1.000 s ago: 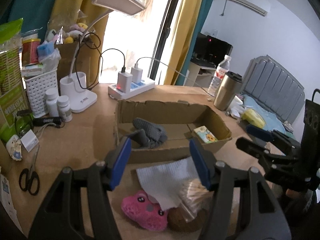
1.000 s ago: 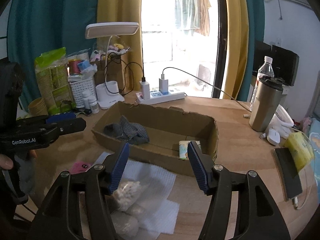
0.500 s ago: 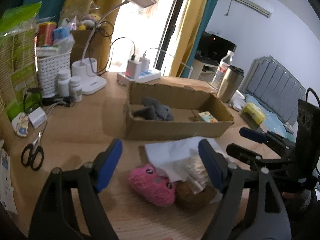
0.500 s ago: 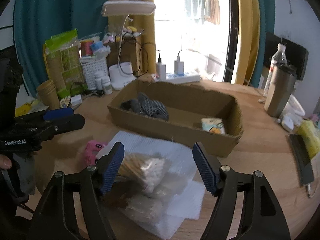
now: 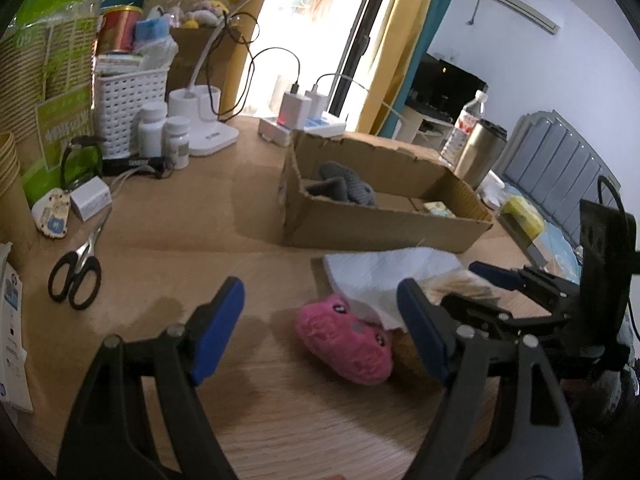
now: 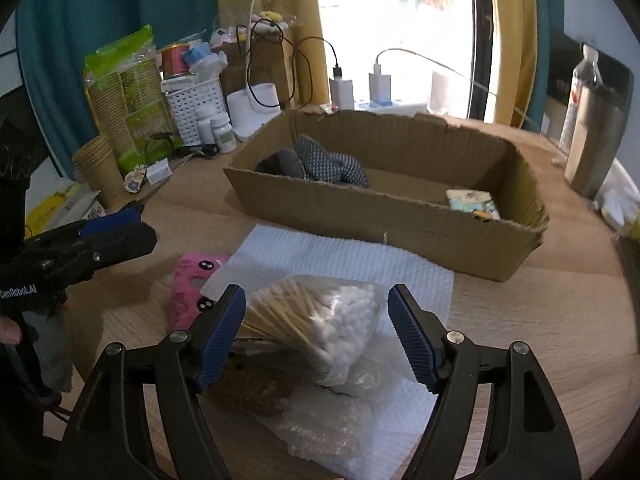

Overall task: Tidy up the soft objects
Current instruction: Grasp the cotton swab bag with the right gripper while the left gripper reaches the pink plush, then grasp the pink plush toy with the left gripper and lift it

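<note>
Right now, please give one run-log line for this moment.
left tongs: open, near pink plush | right tongs: open, around cotton swab bag | cardboard box: holds grey cloth

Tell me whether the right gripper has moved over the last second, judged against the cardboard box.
Yes. The right gripper has pulled back from the cardboard box and come down toward the bag of cotton swabs, which now lies between its open fingers.

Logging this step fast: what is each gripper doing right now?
Left gripper: open, holding nothing, near the pink plush toy.
Right gripper: open, holding nothing, straddling the bag of cotton swabs.
</note>
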